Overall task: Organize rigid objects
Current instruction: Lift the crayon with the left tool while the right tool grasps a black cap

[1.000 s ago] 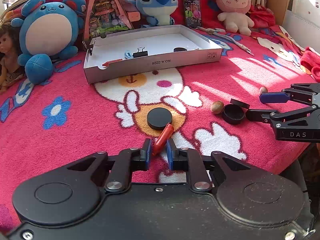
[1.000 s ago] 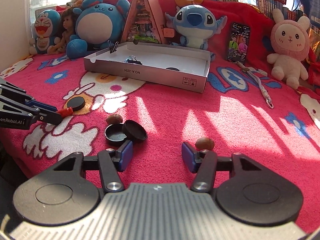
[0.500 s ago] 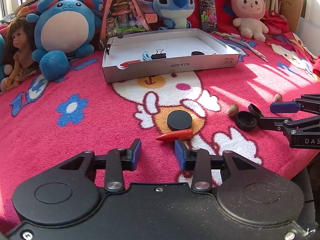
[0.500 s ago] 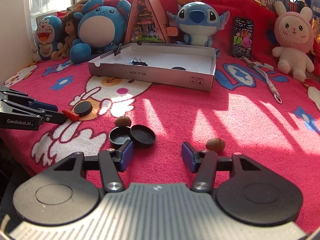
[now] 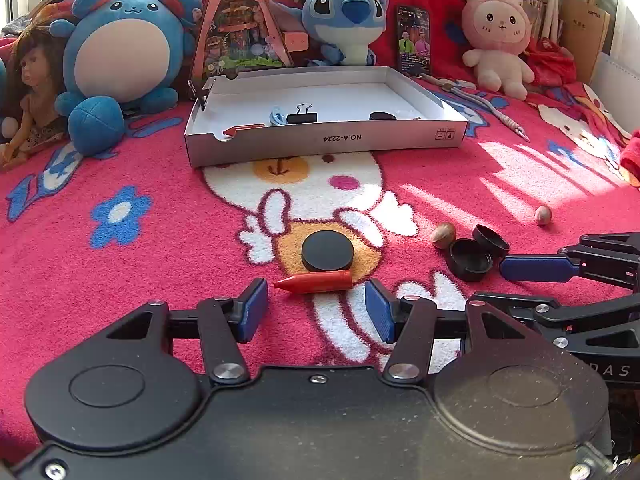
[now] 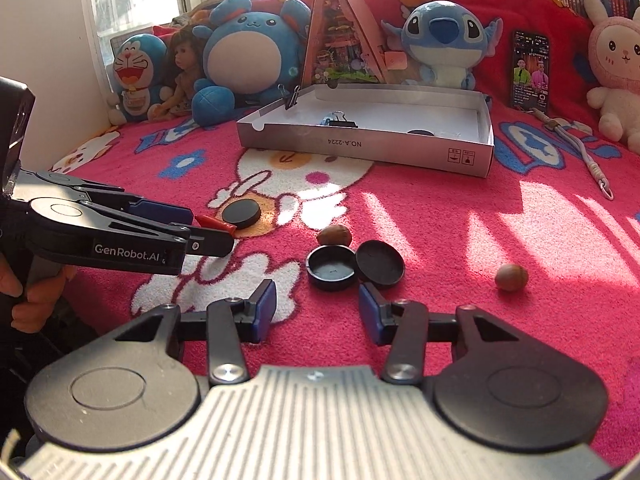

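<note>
Left wrist view, low centre: our left hand-held gripper [image 5: 316, 310] is opening, the red crayon [image 5: 314, 281] lying free on the blanket just ahead. Our right hand-held gripper [image 6: 317, 310] is closing, empty, behind the black cap [image 6: 331, 268].

Plush toys [image 5: 120, 56], a doll [image 5: 28, 88] — phone [image 5: 414, 40] propped on red blanket [image 5: 120, 280]

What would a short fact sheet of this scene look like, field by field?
Surface: pink cartoon blanket
Container: shallow white box, holding a binder clip and a few small items
Loose items: red crayon, black disc, two black caps, two nuts
Left gripper: jaws opening, crayon lies just ahead, not gripped
Right gripper: jaws closing, nothing between them, caps just ahead
Backdrop: plush toys
</note>
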Demonstrator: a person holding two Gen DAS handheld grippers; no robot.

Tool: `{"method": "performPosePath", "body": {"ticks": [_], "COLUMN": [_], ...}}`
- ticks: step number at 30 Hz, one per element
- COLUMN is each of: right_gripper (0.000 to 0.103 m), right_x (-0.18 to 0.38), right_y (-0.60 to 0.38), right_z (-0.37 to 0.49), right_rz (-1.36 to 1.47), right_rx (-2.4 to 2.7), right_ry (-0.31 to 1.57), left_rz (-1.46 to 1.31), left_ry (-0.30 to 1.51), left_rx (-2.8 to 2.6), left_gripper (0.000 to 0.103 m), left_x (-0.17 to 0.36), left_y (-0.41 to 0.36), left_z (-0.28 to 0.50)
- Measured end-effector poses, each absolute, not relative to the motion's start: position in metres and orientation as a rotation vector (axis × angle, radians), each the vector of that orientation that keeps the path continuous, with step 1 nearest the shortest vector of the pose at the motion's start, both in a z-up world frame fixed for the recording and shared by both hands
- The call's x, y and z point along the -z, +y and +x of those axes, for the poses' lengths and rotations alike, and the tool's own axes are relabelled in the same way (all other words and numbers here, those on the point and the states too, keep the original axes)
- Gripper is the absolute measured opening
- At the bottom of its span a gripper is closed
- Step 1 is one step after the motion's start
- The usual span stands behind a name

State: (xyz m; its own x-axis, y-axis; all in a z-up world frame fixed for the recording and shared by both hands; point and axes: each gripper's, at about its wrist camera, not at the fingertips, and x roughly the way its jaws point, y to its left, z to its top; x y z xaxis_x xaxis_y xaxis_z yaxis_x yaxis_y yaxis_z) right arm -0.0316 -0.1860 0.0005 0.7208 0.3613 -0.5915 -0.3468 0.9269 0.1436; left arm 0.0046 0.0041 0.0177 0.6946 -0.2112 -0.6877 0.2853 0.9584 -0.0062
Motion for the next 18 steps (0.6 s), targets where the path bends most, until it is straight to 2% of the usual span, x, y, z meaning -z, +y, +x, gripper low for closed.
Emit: {"method": "performPosePath", "body": {"ticks": [16, 18], "right_gripper": [0.053, 0.048], "right_x": [0.009, 0.009], "right_y": [-0.172, -0.171], "right_z": [-0.018, -0.017], "right_rz": [0.055, 0.06], "right_rx": [-0.263, -0.261], "right_ry": [0.593, 0.592], "left_rz": [0.018, 0.018], "left_ry": [0.701, 0.696], "left_rx": [0.209, 0.208], "left_gripper": [0.044, 0.043], "left_x": [-0.007, -0.007], "left_y": [-0.002, -0.001], "left_z": [0.005, 0.004]}}
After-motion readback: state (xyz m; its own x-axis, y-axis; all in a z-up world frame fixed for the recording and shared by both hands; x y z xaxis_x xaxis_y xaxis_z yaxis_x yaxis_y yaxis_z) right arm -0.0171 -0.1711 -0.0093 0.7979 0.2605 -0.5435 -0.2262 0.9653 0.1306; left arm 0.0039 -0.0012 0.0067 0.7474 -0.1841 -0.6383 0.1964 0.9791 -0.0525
